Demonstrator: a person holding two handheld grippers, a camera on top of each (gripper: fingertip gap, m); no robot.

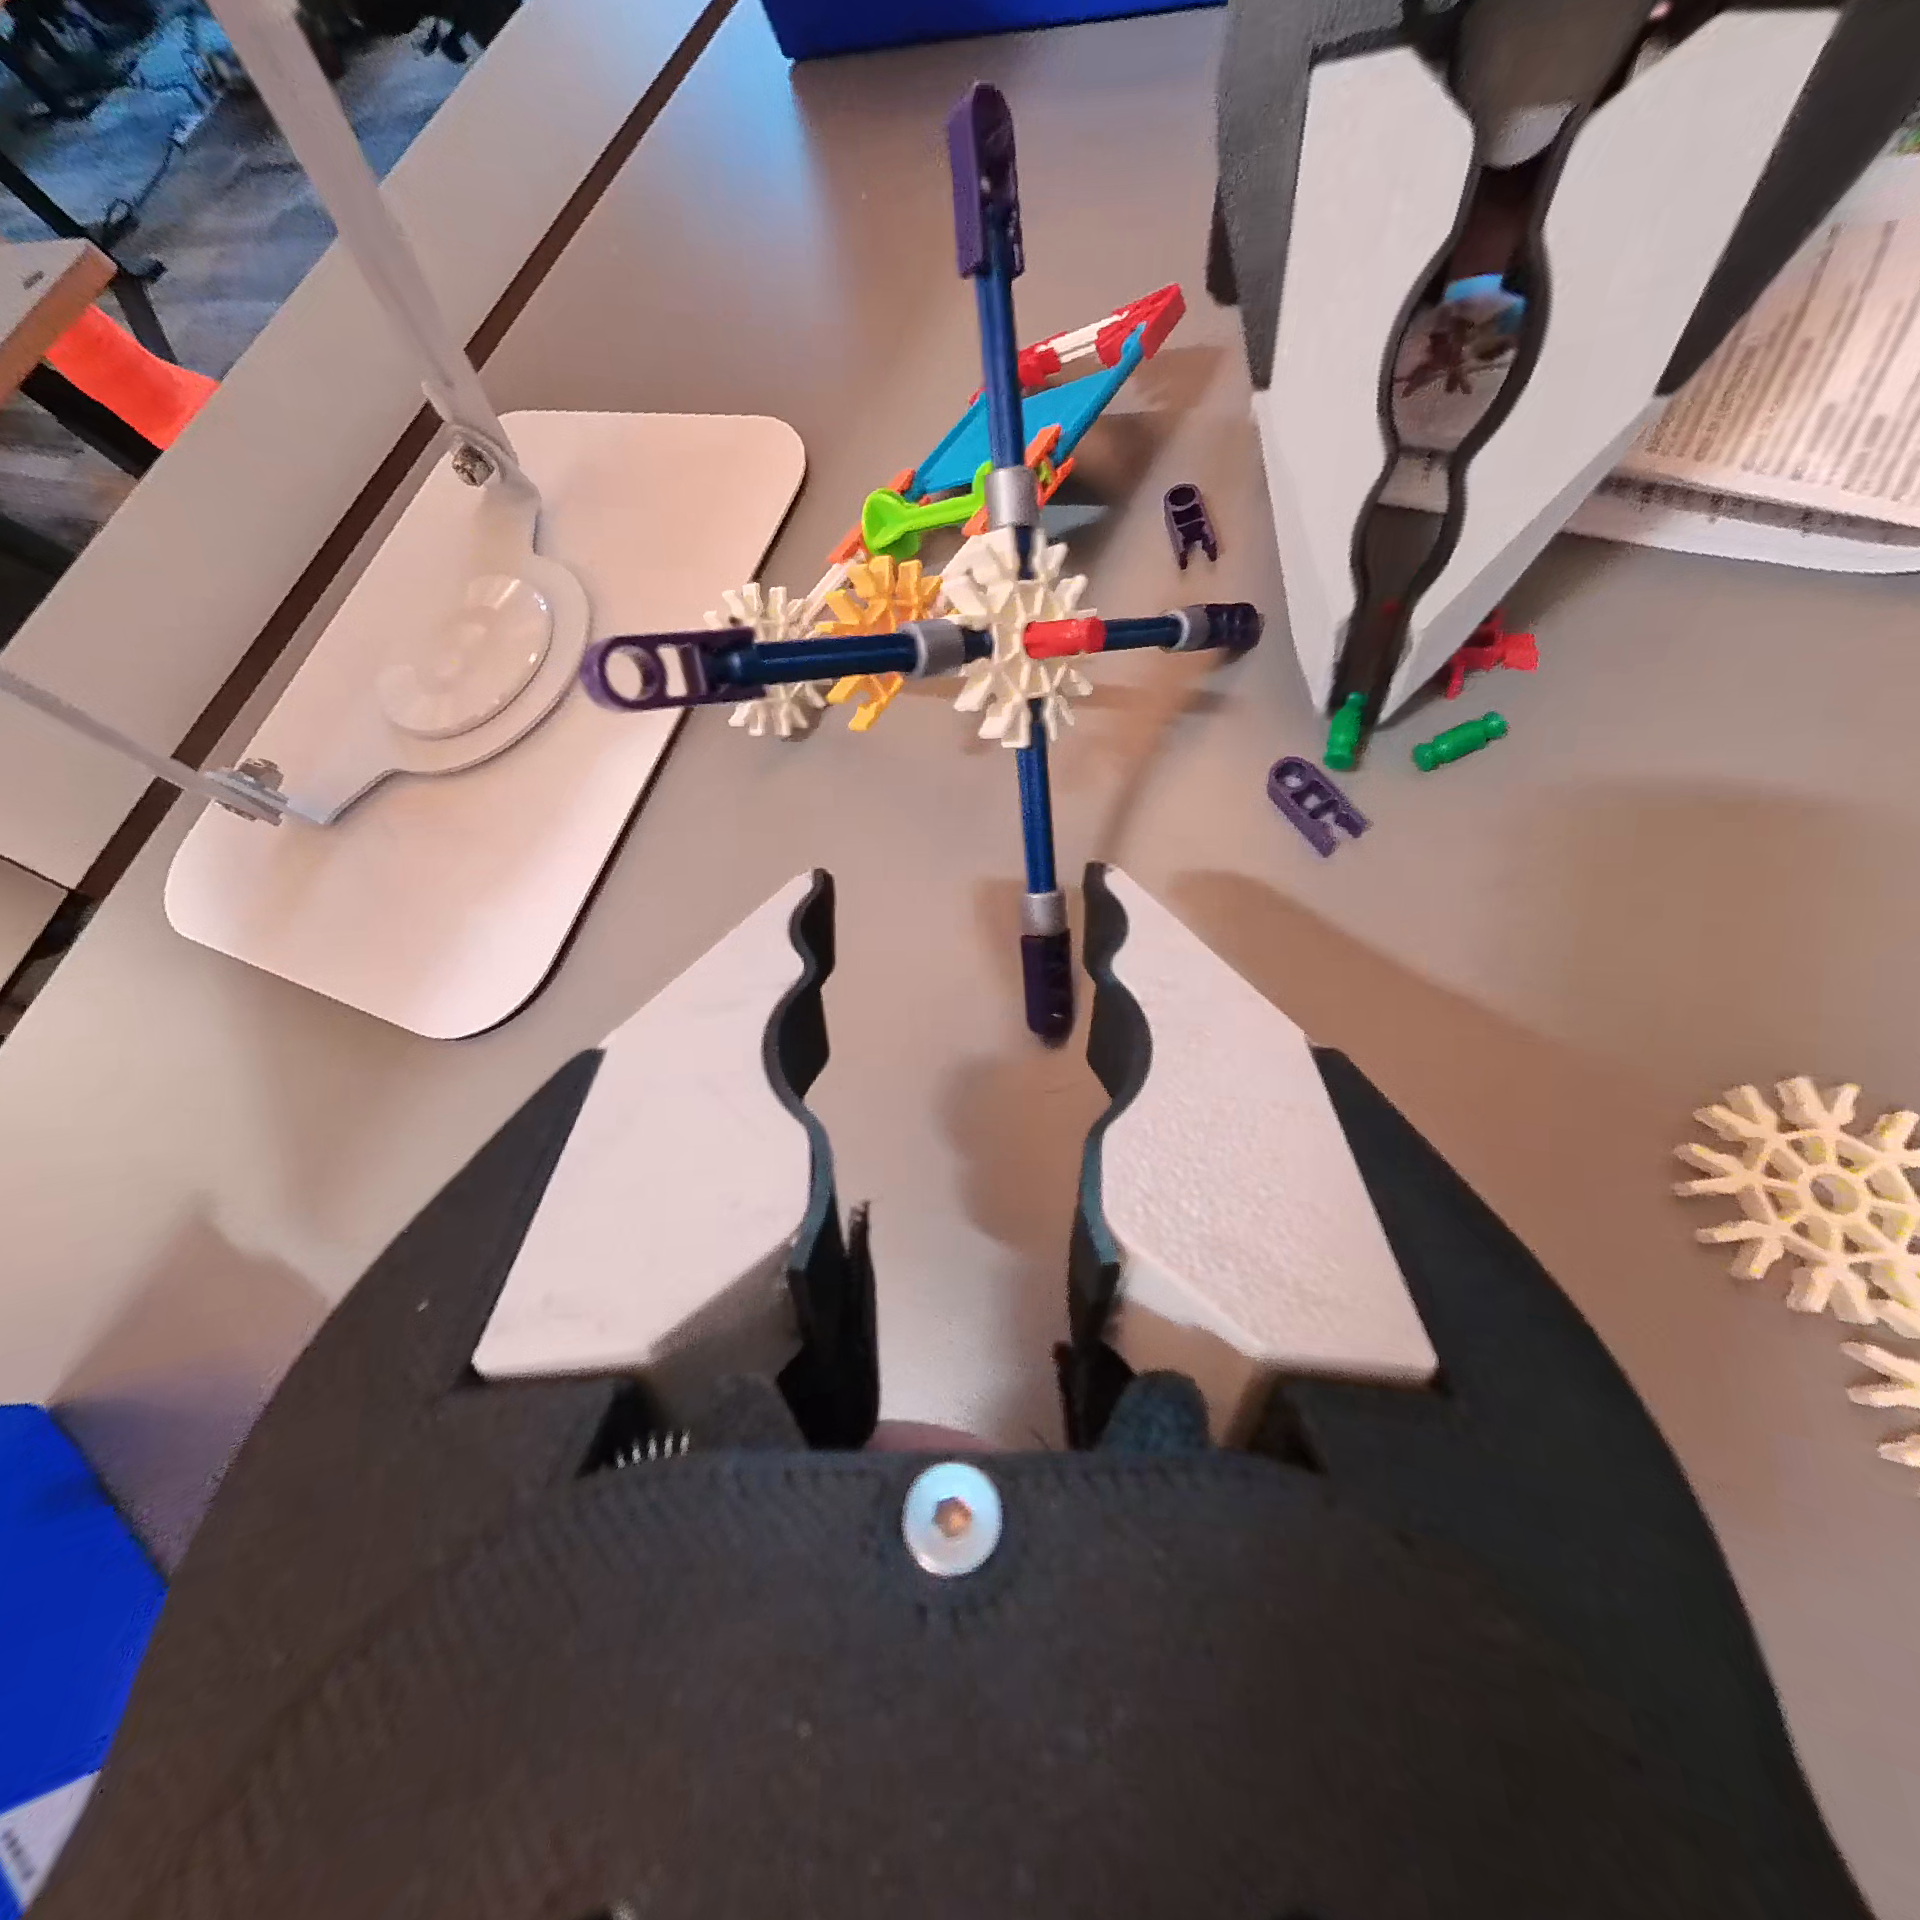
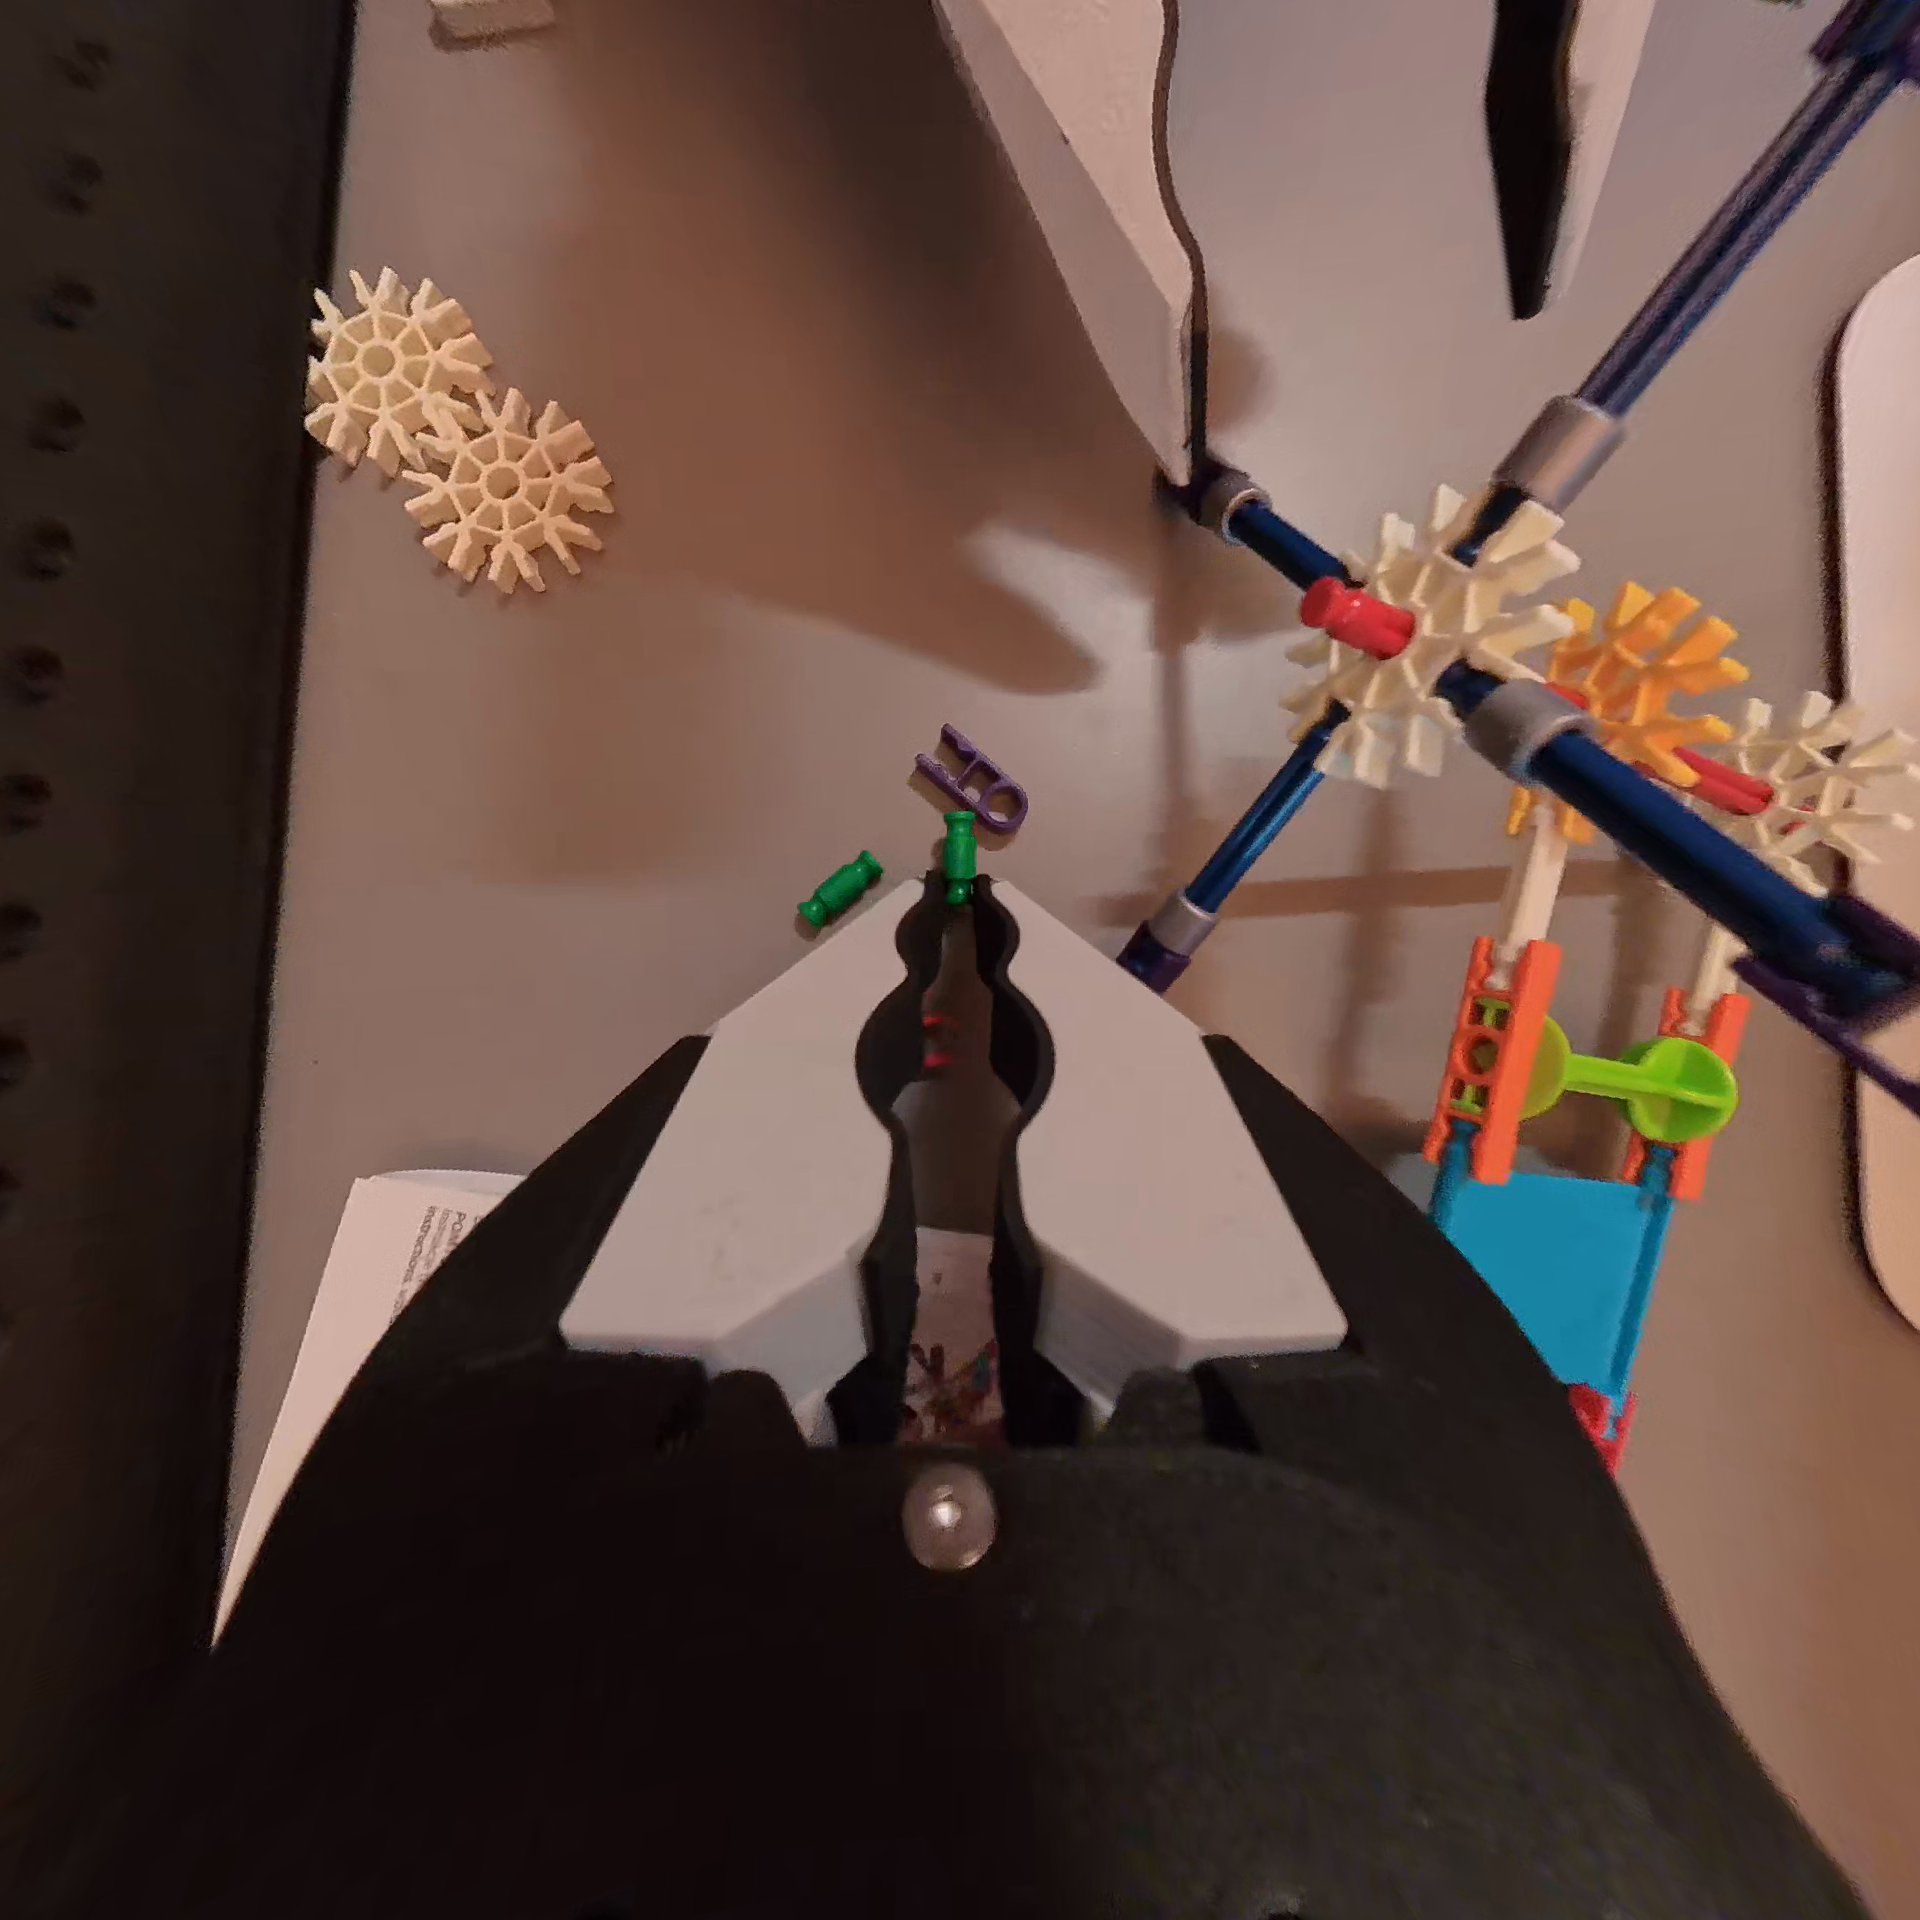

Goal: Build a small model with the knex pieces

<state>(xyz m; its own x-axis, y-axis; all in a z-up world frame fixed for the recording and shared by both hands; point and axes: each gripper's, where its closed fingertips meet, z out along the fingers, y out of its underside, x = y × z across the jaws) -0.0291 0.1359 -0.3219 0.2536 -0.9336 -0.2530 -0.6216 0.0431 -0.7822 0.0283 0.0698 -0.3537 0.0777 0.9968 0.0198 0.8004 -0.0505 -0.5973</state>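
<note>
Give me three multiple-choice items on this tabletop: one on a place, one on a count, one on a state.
1. Where does the loose purple clip nearest the right gripper lie?
A) on a white base plate
B) on the table, just past the gripper's tips
C) on a booklet

2. How many short green rods show?
A) one
B) two
C) four

3. How do the left gripper's jaws stand?
A) apart, clamping nothing
B) shut on a snowflake connector
C) shut on a green rod

Answers:
1 B: the clip lies on the bare grey surface right beyond the tips.
2 B: one is pinched by its end at the right gripper's tips, and the other lies loose beside it.
3 A: a wide gap shows between them.
</note>
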